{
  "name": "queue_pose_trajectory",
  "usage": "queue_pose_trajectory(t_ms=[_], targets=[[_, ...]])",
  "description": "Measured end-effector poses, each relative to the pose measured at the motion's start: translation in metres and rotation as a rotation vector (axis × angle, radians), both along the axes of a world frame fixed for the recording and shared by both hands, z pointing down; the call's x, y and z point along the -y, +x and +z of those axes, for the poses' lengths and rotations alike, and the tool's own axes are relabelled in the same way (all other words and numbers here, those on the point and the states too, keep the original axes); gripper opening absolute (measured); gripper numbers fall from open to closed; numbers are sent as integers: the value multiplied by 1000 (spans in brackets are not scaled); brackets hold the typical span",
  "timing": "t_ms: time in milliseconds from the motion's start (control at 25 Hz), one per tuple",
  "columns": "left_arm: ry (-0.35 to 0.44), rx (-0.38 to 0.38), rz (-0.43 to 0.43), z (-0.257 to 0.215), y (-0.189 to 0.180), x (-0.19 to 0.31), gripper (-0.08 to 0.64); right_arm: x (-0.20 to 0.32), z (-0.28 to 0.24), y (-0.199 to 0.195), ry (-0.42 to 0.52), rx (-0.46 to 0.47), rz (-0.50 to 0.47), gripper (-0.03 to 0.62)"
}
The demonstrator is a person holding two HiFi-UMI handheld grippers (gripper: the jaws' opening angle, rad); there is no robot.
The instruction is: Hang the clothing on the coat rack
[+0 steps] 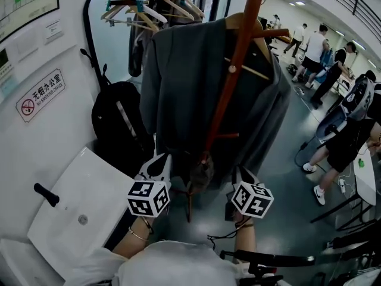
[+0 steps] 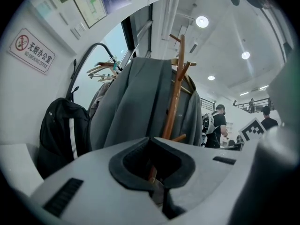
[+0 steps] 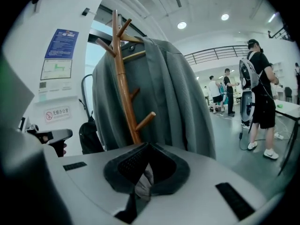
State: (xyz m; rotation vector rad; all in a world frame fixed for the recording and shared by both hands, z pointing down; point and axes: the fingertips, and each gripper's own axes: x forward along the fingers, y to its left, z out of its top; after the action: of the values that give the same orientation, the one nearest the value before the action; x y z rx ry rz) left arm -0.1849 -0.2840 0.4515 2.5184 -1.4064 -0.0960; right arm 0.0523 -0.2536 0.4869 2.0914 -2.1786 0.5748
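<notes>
I am looking at the tall wooden coat rack (image 1: pixel 235 64) standing straight up in front of me. The grey coat (image 1: pixel 178 82) is hanging on it from a hanger (image 1: pixel 249 70), its long side running down the pole. I am holding the left gripper (image 1: pixel 159 164) and right gripper (image 1: pixel 241 174) low by the coat's bottom, one each side and equally near, with both jaws pressing shut on nothing.
</notes>
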Motion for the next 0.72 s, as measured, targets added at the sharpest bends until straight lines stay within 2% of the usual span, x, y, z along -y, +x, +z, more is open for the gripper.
queue_pose_trajectory(t_ms=[160, 360, 720], targets=[[0, -7, 30, 1, 13, 0, 8, 2, -4, 9, 0, -39, 11, 21], [-8, -7, 20, 2, 21, 4, 9, 8, -10, 15, 19, -67, -12, 21], [1, 14, -26, -5, 25, 0, 9, 13, -17, 23, 37, -49, -56, 21]])
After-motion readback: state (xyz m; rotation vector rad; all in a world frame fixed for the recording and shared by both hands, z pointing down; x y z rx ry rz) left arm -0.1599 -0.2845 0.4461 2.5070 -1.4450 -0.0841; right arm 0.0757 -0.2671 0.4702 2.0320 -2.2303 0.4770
